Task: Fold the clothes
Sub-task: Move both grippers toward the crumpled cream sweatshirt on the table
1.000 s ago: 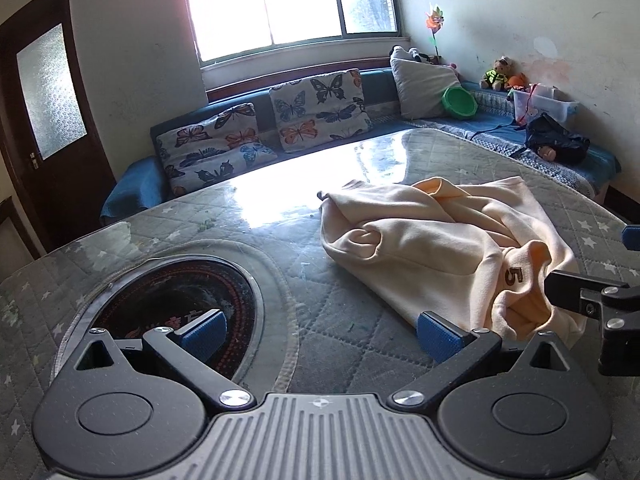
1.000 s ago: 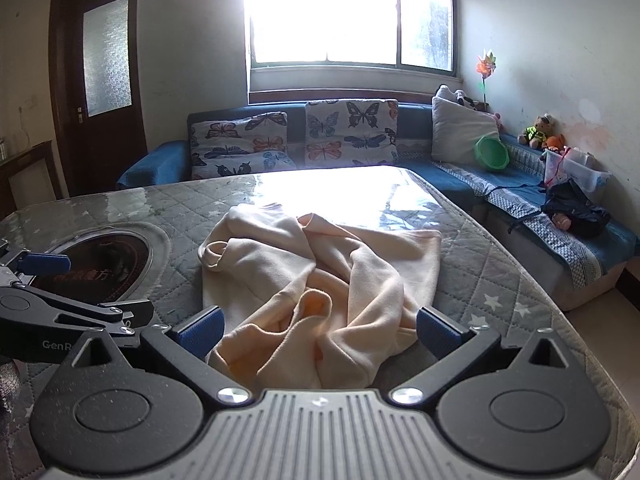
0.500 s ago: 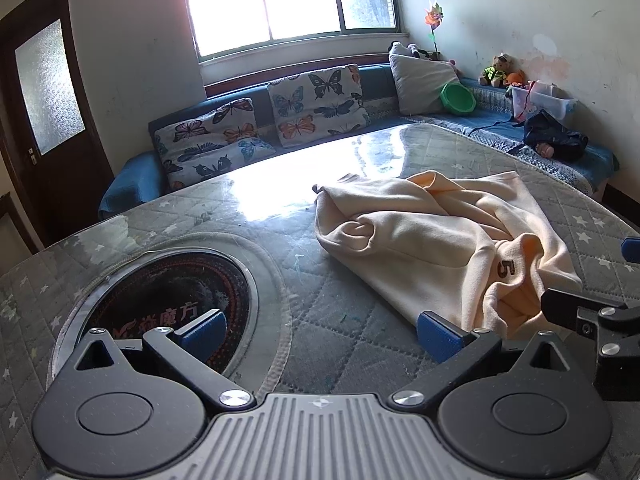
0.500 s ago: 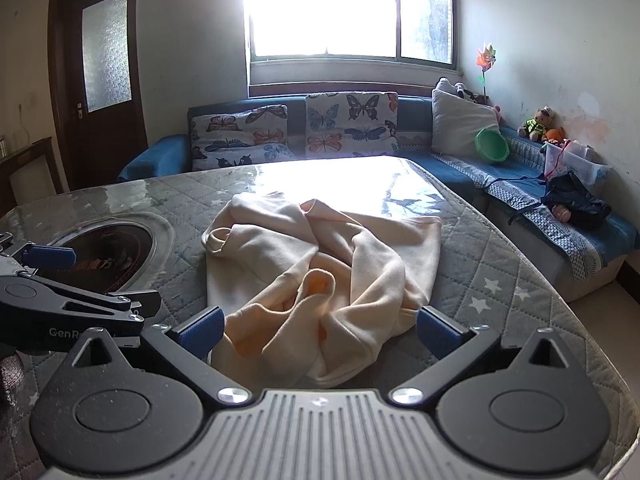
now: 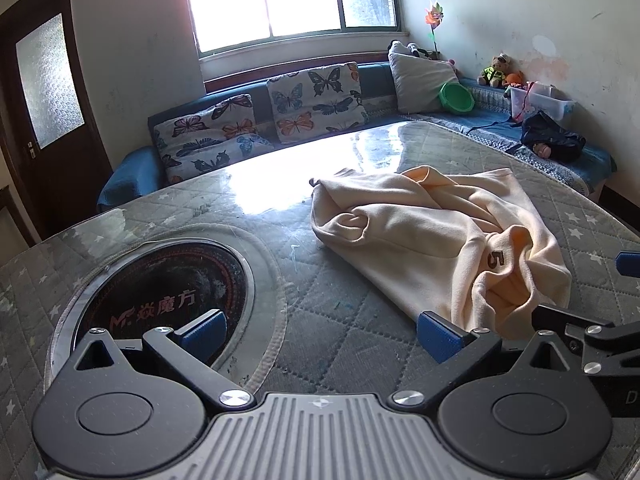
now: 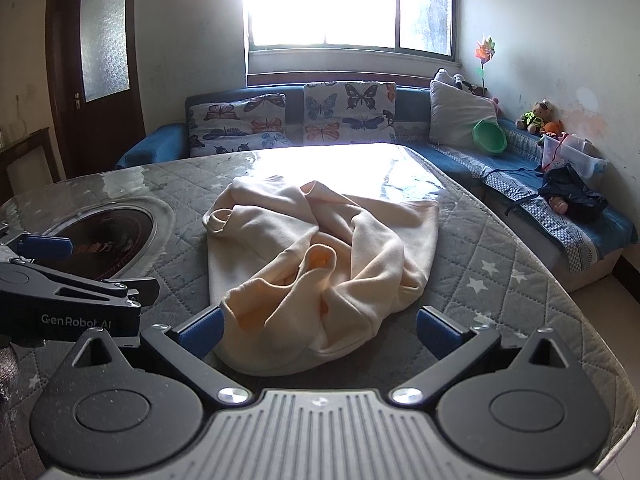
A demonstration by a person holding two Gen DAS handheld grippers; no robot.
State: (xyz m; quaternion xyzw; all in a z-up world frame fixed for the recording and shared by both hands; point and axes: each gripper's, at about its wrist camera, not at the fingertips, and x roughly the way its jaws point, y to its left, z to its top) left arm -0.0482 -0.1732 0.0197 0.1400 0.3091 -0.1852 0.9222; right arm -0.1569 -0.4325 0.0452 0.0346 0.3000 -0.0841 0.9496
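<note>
Lying crumpled at centre frame in the right wrist view: one cream sweatshirt [image 6: 320,264], number 5 patch [image 5: 496,259] showing, on quilted star-print table [image 6: 492,280]. Right gripper [image 6: 318,326]: jaws spread wide, empty, straddling the near hem. Left gripper [image 5: 320,330]: jaws spread, empty, beside the garment. Round hotplate [image 5: 160,292] lower left. Butterfly cushions [image 6: 292,120] upper centre.
</note>
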